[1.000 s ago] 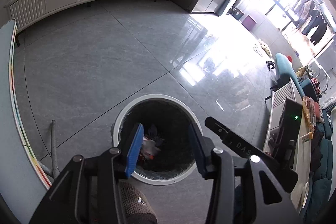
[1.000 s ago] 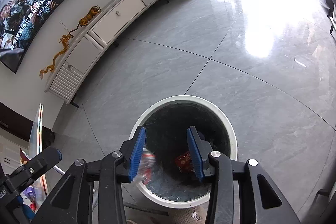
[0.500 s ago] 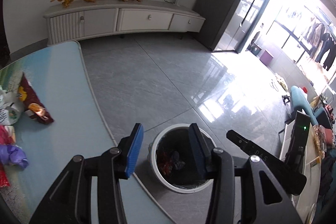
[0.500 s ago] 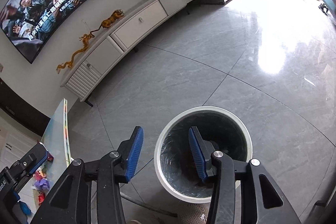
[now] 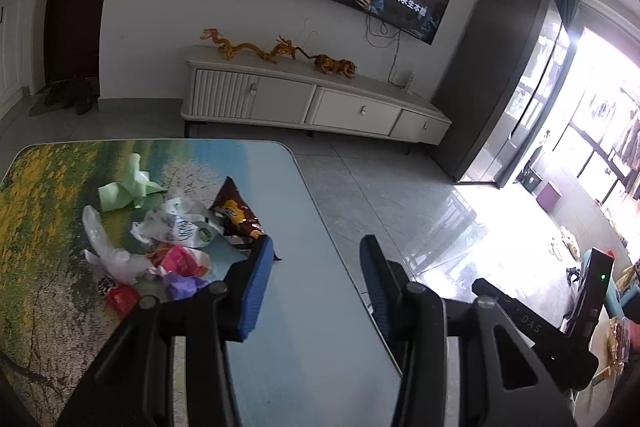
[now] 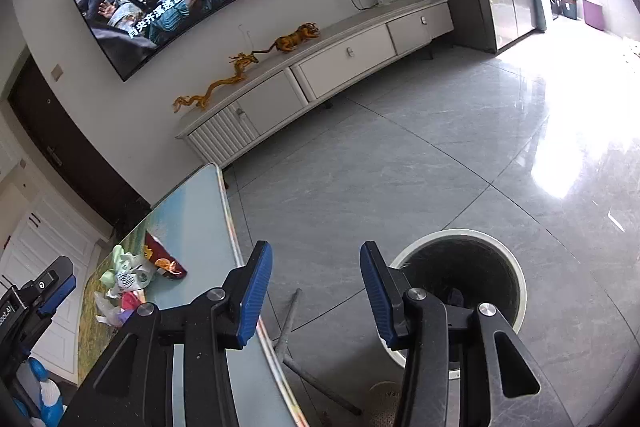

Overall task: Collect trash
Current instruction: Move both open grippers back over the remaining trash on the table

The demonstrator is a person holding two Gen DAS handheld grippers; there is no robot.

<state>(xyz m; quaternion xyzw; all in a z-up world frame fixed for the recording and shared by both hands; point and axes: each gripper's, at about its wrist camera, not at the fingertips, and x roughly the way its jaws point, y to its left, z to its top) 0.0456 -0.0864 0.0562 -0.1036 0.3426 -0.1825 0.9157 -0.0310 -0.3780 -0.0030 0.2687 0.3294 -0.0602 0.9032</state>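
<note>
A pile of trash lies on the picture-printed table (image 5: 304, 347): green crumpled paper (image 5: 124, 187), a brown snack bag (image 5: 238, 215), a white plastic bag (image 5: 176, 223), a pink wrapper (image 5: 180, 261) and purple and red scraps. My left gripper (image 5: 317, 247) hovers open and empty above the table's right edge, with the pile to its left. My right gripper (image 6: 315, 255) is open and empty over the floor between the table edge (image 6: 230, 227) and the white-rimmed, black-lined bin (image 6: 516, 267). The same pile (image 6: 132, 279) shows at the left in the right wrist view.
A long white TV cabinet (image 5: 312, 103) with golden figurines stands under a wall TV. A dark tall cabinet (image 5: 500, 87) is to its right. A grey table leg (image 6: 288, 323) slants down beside the bin. Grey floor tiles stretch toward a bright window.
Both grippers rose away from the bin's mouth and swung toward the table. The left view now faces the trash pile; in the right view the bin has slid to the right.
</note>
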